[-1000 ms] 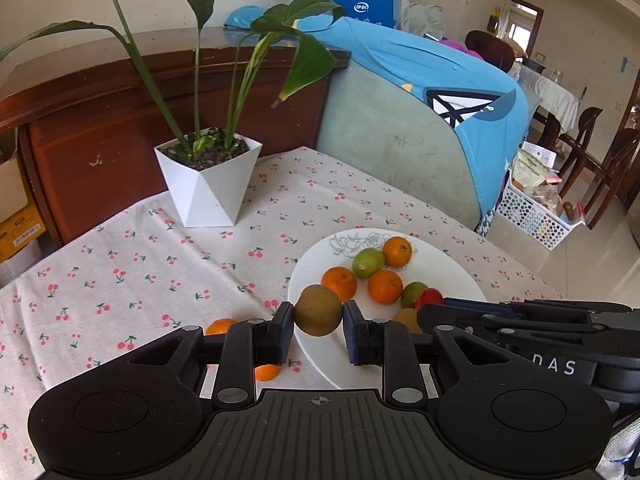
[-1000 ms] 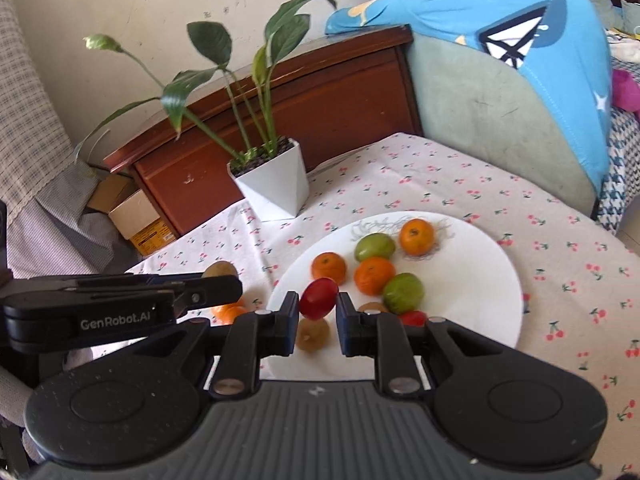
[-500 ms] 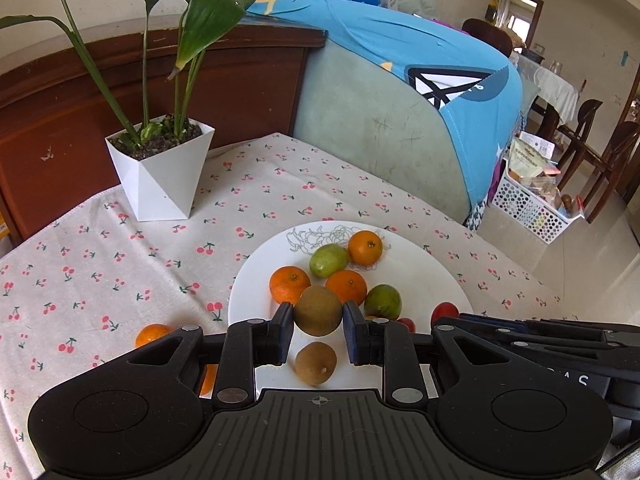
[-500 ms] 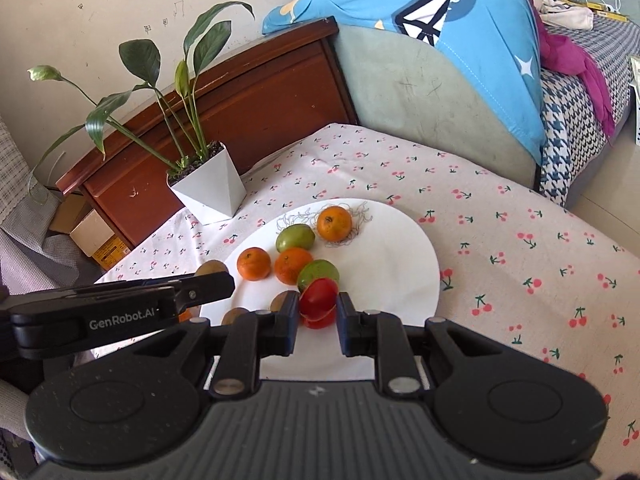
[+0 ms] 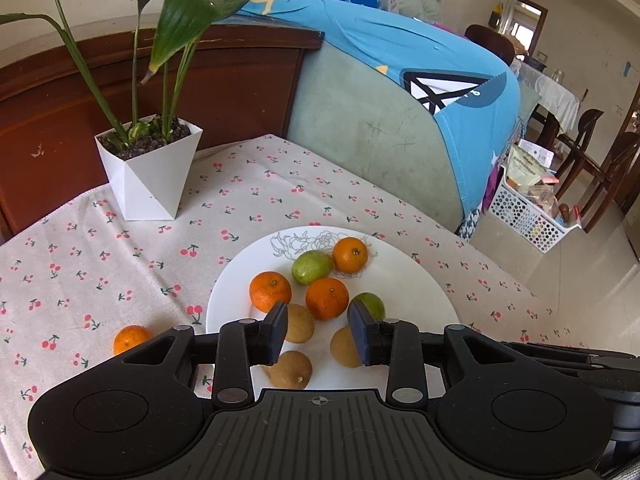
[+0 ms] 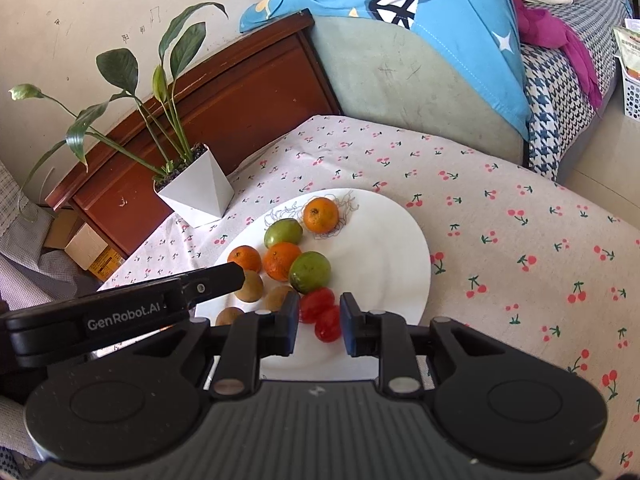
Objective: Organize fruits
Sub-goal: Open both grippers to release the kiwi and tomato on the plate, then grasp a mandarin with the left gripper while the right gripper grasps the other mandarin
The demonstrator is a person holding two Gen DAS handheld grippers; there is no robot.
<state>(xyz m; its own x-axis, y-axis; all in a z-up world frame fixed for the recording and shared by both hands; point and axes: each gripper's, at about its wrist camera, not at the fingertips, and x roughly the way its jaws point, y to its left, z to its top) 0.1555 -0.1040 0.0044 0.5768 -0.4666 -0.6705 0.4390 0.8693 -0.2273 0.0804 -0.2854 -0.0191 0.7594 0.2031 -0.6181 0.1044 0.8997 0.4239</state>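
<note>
The fruit sits gathered on a round, glossy white plate (image 5: 412,280) with a fine line-drawn flower pattern near its far rim: three dimpled orange tangerines (image 5: 327,298), two smooth green fruits (image 5: 312,267), three matte brown kiwis (image 5: 291,369) nearest you, and, in your right wrist view, two shiny red tomatoes (image 6: 318,304) touching each other at the near edge. One more tangerine, the stray tangerine (image 5: 130,338), lies off the plate on the cloth to its left. Your left gripper (image 5: 318,334) has its dark padded fingers spread wide and holds nothing; it hovers over the near part of the plate, with kiwis showing beside and below its tips. Your right gripper (image 6: 319,322) is also parted with nothing clamped, the nearer tomato lying in the gap between the tips; whether the pads touch it you cannot tell. The plate rests on a woven cream tablecloth (image 5: 100,264) printed with small red cherries. Beyond it stands a faceted white planter (image 5: 148,176) holding a long-leaved green plant, with a dark wooden headboard (image 5: 224,88) behind.
</note>
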